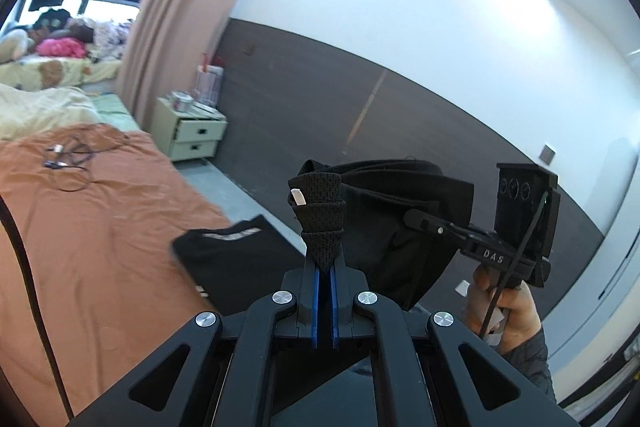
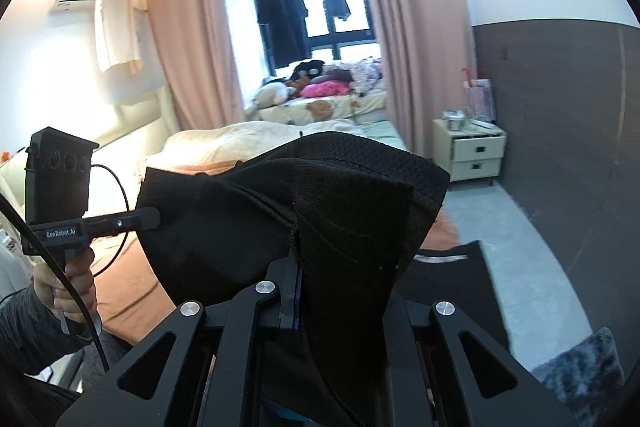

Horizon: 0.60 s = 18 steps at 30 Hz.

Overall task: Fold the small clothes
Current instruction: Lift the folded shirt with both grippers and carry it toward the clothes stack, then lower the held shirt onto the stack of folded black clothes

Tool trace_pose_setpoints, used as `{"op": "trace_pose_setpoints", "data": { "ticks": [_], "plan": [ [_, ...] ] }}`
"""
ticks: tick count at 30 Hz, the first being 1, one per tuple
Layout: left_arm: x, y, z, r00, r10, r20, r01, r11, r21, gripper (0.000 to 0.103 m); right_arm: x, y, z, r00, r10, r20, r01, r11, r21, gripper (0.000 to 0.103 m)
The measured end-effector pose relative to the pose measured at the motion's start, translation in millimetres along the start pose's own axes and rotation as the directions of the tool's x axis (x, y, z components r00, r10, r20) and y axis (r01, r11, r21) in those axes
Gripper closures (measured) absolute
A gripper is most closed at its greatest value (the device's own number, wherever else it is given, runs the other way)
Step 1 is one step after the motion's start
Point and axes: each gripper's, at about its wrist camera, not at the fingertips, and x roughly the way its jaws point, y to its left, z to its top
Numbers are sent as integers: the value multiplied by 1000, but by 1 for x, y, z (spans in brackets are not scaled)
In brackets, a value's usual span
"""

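A small black garment point(image 1: 392, 227) with a mesh waistband point(image 1: 320, 203) hangs in the air between both grippers, stretched and partly doubled over. My left gripper point(image 1: 325, 263) is shut on the waistband's bunched end; in the right wrist view it point(image 2: 151, 218) pinches the cloth's left edge. My right gripper point(image 2: 298, 269) is shut on the other end, its fingers mostly covered by the draped cloth point(image 2: 320, 211); in the left wrist view it point(image 1: 416, 218) bites the cloth from the right. Below lies a folded black garment point(image 1: 228, 259) on the orange bed sheet point(image 1: 80, 227).
Tangled cables point(image 1: 68, 159) lie on the sheet farther up the bed. A cream nightstand point(image 2: 474, 151) stands by the dark wall panel, with grey floor point(image 2: 520, 247) beside the bed. Toys and clothes point(image 2: 320, 87) are heaped by the window. A person's hand point(image 1: 504, 311) holds each grip.
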Motion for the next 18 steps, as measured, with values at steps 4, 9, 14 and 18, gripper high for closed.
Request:
{"op": "trace_pose_setpoints", "data": {
  "ticks": [4,9,14,18],
  "plan": [
    [38,-5,0,998,-46,-35,46,999,1,99,-2,2,-3,999,-51,-15,51,999,3,95],
    [75,-6,-7,993,-87,-83,86,996,-13,99,2,11,0,994,-99,-41,100,995,10,95],
    [109,13,-14,989,-90,-119,85,995,-47,99,27,21,4,987,-133,-87,135,991,23,95],
    [138,43,-17,986,-72,-150,59,994,-92,99,70,34,3,983,-137,-123,143,989,39,95]
  ]
}}
